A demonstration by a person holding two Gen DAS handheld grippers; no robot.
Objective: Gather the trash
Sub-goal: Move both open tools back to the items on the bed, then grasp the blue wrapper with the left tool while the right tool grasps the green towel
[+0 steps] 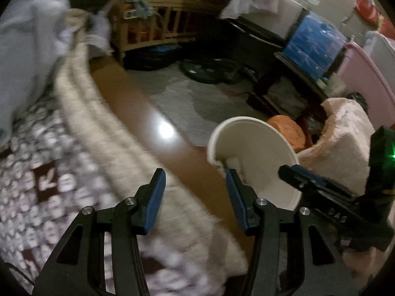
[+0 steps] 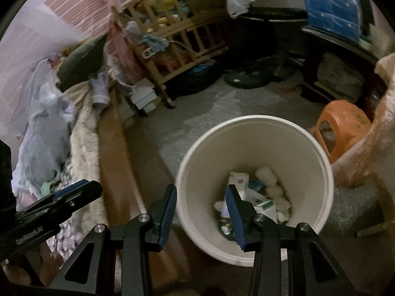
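A white trash bucket [image 2: 254, 148] stands on the floor beside the bed. It holds several pieces of trash [image 2: 259, 197]: white tissues, paper and small boxes. My right gripper [image 2: 201, 197] is open and empty, just above the bucket's near left rim. My left gripper [image 1: 195, 182] is open and empty, over the bed's edge to the left of the bucket [image 1: 251, 145]. The right gripper [image 1: 321, 185] shows at the right of the left wrist view, and the left gripper [image 2: 61, 197] at the left of the right wrist view.
The bed's brown wooden side rail [image 1: 138, 108] and a patterned blanket [image 1: 44, 167] lie at left. An orange plastic stool [image 2: 343, 128] stands right of the bucket. A wooden crib [image 2: 177, 27] and a black fan base [image 2: 246, 76] are at the back. A pink fuzzy sleeve [image 1: 343, 143] is at right.
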